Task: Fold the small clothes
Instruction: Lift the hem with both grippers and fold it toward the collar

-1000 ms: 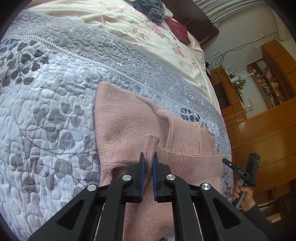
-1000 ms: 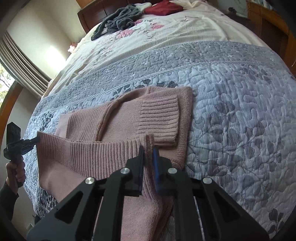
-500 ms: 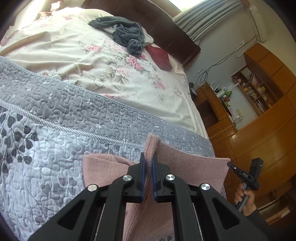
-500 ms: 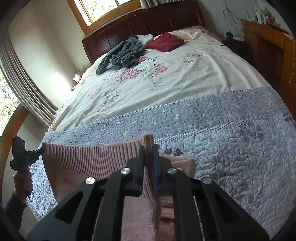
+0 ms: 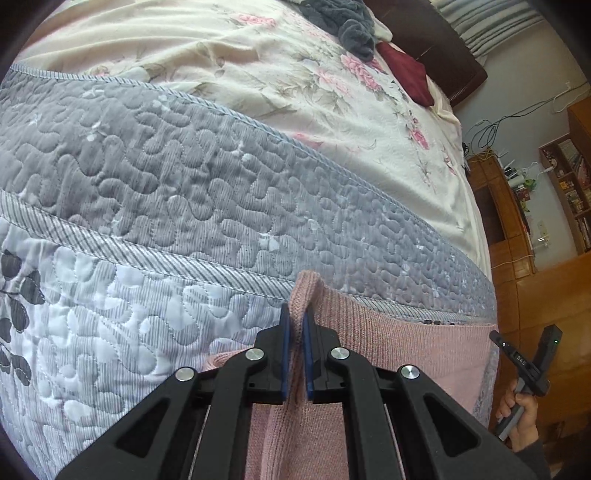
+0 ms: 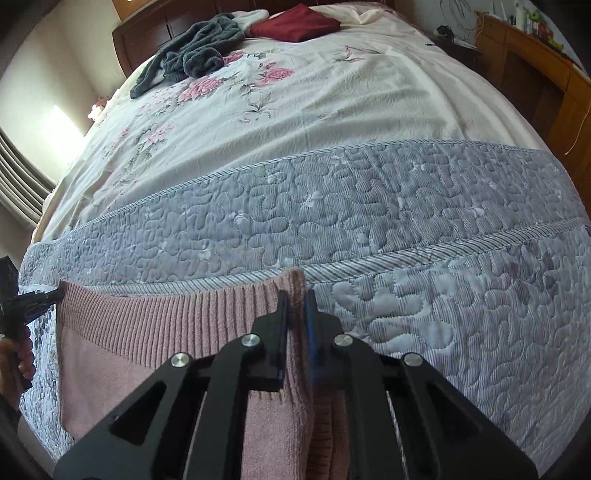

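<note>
- Your left gripper (image 5: 296,334) is clenched on a corner of the pink ribbed-knit sweater (image 5: 388,343), and a small peak of soft knit pokes up past the blue-lined fingers (image 5: 283,354).
- Your right gripper (image 6: 296,321) is pinched tight on the opposite corner, right at the thick ribbed hem band (image 6: 166,317), whose vertical ribs run off to the left.
- The sweater's edge stretches between the two tools, and below it the fabric hangs smooth and flat over the near part of the grey-blue quilted bedspread (image 6: 369,206) with its puffy stitched swirls and leaf print.
- Beyond the corded border lies a cream floral sheet (image 6: 332,92), lightly wrinkled.
- A crumpled dark grey fleecy garment (image 6: 192,55) and a flat folded maroon cloth (image 6: 295,26) sit well apart from your work, up by the dark wooden headboard (image 6: 147,33).
</note>
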